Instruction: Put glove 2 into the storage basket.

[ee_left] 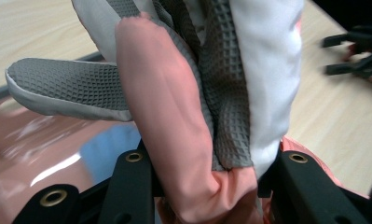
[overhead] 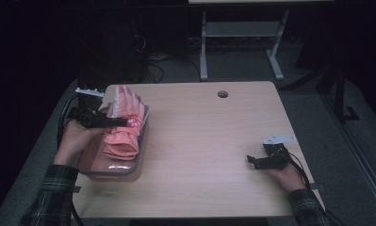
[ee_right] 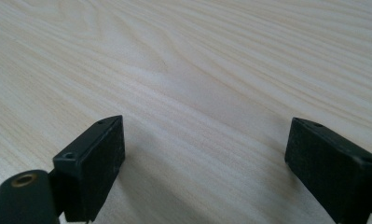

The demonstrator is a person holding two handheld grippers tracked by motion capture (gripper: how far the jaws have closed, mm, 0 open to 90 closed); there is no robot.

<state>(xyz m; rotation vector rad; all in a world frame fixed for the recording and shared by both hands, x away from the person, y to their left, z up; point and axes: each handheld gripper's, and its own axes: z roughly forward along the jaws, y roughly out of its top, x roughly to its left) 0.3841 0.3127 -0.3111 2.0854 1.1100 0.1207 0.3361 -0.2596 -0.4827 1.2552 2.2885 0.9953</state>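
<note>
The pink glove (overhead: 124, 123), with grey textured palm and white trim, sits over a clear bin (overhead: 111, 169) at the table's (overhead: 209, 141) left edge. The left gripper (overhead: 111, 121) is clamped across the glove's middle, jaws partly closed and pressing both sides of the fabric. The right gripper (overhead: 257, 161) rests near the right edge, well apart from the glove, jaws spread wide with bare tabletop between them.

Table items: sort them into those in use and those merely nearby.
In use: pink glove, clamped in the left gripper; clear tray under it.
Nearby: right gripper, open on the table; table's cable hole; desk frame behind.
</note>
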